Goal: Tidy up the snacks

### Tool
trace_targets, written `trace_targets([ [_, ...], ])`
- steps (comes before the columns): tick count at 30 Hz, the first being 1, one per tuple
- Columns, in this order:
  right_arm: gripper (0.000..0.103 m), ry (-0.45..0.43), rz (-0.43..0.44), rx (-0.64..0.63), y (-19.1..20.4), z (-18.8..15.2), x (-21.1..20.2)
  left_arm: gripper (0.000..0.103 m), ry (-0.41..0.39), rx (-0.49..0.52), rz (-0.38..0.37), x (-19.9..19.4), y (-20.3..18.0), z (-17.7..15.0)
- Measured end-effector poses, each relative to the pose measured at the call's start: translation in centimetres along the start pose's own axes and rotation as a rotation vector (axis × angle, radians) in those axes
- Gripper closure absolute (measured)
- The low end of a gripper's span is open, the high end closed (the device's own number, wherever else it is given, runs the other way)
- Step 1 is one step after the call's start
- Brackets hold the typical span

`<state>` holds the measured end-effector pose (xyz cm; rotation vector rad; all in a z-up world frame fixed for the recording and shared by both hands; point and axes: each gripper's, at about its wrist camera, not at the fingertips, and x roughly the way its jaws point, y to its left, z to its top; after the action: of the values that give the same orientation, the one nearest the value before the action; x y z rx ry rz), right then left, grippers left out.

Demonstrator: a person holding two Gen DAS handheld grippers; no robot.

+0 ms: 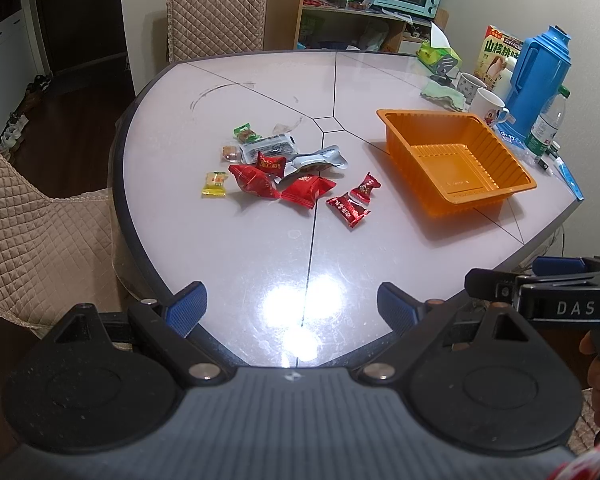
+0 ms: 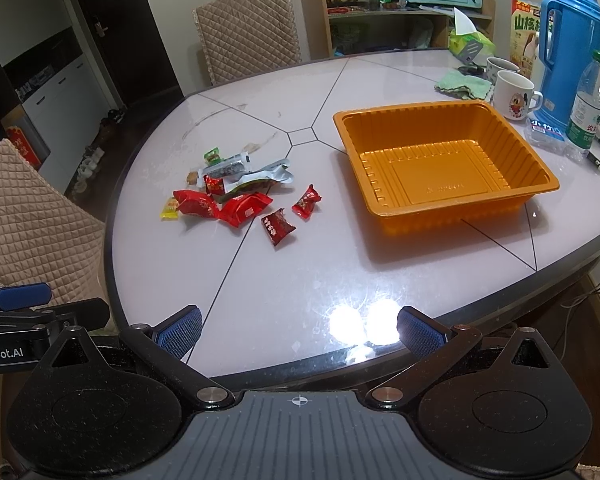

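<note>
So both my grippers, left gripper (image 1: 292, 306) and right gripper (image 2: 299, 330), are hanging spread wide and empty over the near edge of the table (image 1: 220, 260), with the snacks (image 1: 284, 172) heaped mid-table and the empty orange tray (image 2: 452, 160) well off to their right. Those wrappers look feather-light, crinkly and slick, so I'd pinch a loose one like the red candy (image 2: 306, 201) across its puffy middle, not the twisted ends.
</note>
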<state>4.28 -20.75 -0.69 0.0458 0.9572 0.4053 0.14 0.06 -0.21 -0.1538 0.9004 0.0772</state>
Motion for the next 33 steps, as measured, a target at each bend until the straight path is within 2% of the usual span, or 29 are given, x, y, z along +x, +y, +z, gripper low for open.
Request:
trace_targets([
  [33,0.000,0.001,0.004,-0.001,-0.30,0.38,0.45,0.012,0.007,-0.004,0.003,0.26,0.27,0.16],
])
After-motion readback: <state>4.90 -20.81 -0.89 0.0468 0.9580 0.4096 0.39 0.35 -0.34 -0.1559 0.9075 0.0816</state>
